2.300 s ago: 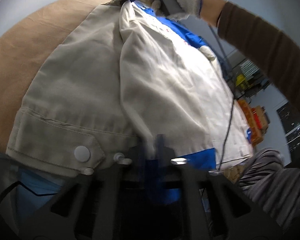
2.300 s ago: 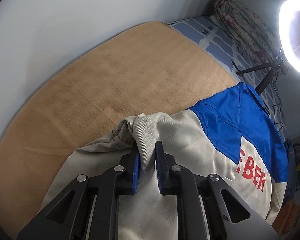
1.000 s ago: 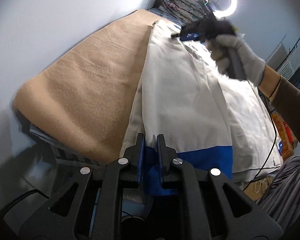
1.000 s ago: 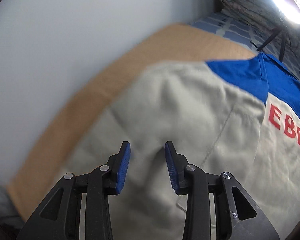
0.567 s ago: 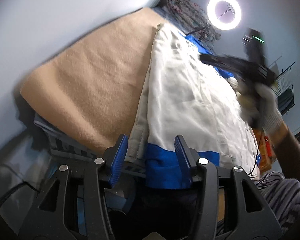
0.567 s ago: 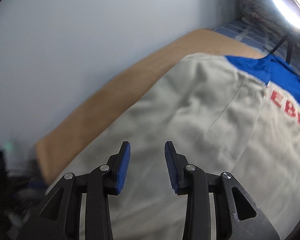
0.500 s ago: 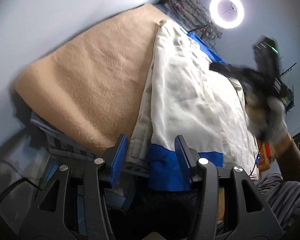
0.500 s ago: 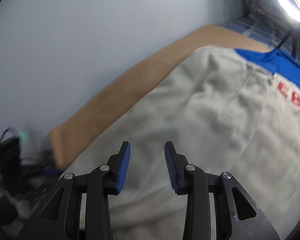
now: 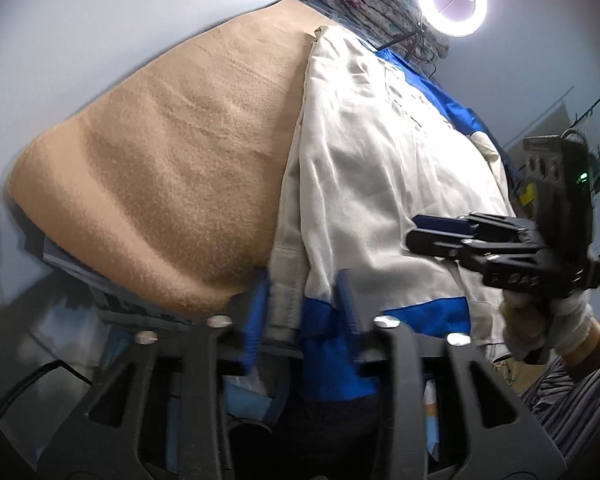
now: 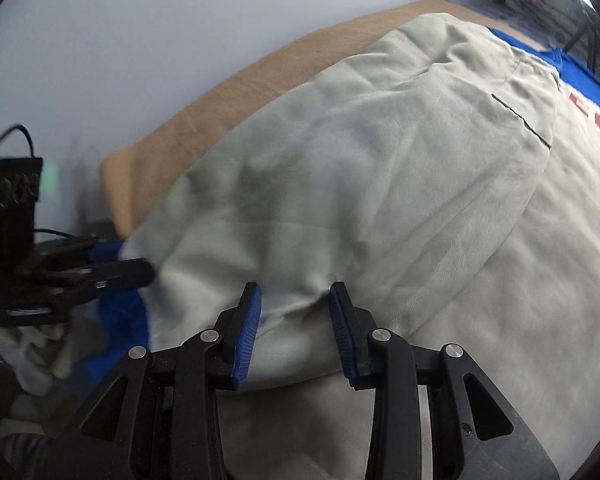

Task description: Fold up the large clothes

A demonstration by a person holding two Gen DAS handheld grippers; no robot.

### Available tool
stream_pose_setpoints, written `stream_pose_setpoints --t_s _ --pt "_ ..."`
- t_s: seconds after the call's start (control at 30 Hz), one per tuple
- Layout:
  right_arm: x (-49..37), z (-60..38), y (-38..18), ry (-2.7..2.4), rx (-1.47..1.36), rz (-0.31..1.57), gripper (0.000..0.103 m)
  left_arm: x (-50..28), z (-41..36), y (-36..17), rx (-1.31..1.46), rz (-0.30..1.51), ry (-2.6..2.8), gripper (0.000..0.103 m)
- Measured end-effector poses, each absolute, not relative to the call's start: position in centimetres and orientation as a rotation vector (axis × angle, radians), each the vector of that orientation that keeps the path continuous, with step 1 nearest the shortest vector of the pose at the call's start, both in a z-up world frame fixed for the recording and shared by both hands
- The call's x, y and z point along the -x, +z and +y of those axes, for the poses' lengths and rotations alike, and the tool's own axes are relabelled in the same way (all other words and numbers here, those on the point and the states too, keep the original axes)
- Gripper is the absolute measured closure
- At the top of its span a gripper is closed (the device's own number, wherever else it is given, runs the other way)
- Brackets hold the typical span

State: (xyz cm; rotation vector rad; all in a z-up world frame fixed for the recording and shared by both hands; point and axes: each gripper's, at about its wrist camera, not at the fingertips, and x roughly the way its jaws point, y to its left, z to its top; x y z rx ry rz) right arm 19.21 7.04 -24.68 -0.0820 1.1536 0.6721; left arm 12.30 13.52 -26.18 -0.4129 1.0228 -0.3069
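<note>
A large beige jacket with blue panels and red lettering lies lengthwise on a tan blanket. My left gripper is at the jacket's near end. Its jaws are closing, blurred, with the beige edge and blue hem band between them; the pads do not visibly press. In the right wrist view my right gripper stands open just over the beige cloth, holding nothing. It also shows in the left wrist view, my right gripper held by a gloved hand. My left gripper appears at the jacket's corner.
A pale wall runs along the blanket's far side. A lit ring light on a stand and a rolled patterned quilt are at the far end. Striped fabric and clutter sit at the right.
My left jaws let go of the blue hem, spread wide, then narrowed again. My right gripper, open throughout, swept along the jacket from the collar end to near the hem.
</note>
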Motion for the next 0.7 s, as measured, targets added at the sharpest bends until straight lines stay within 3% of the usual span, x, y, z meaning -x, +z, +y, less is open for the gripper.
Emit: stream_pose_setpoints --t_s 0.07,0.23,0.37,0.4,0.47,0.53,0.63,0.67,0.7 --pt "-19.2 6.6 -23.7 0.678 0.053 1.135 0.069 -12.2 13.8 -25.9 0.43 1.014 -0.313 0.084" --pt "-20.8 5.0 -21.0 0.653 -0.036 1.081 0.069 -11.9 13.8 -25.0 0.441 0.978 -0.32 0.085" --pt "-21.2 5.4 -21.9 0.667 -0.025 1.109 0.069 -11.6 13.8 -24.6 0.434 0.971 -0.314 0.084" --pt "-21.4 5.6 -22.7 0.668 -0.021 1.126 0.069 -11.7 13.9 -24.6 0.442 0.974 -0.306 0.082" --pt "-21.9 6.1 -24.0 0.659 -0.012 1.153 0.069 -11.8 14.3 -25.0 0.464 0.988 -0.304 0.054" --pt "-21.9 6.3 -24.9 0.651 -0.003 1.171 0.069 -12.0 14.6 -25.5 0.491 0.995 -0.297 0.049" --pt "-21.9 6.8 -26.0 0.64 0.02 1.176 0.069 -12.6 14.6 -26.6 0.523 1.035 -0.298 0.05" --pt "-21.3 6.7 -26.1 0.638 0.02 1.174 0.069 -12.6 14.4 -26.7 0.515 1.024 -0.3 0.053" --pt "-21.2 6.7 -26.2 0.636 0.018 1.172 0.069 -12.7 14.1 -26.5 0.489 1.016 -0.302 0.064"
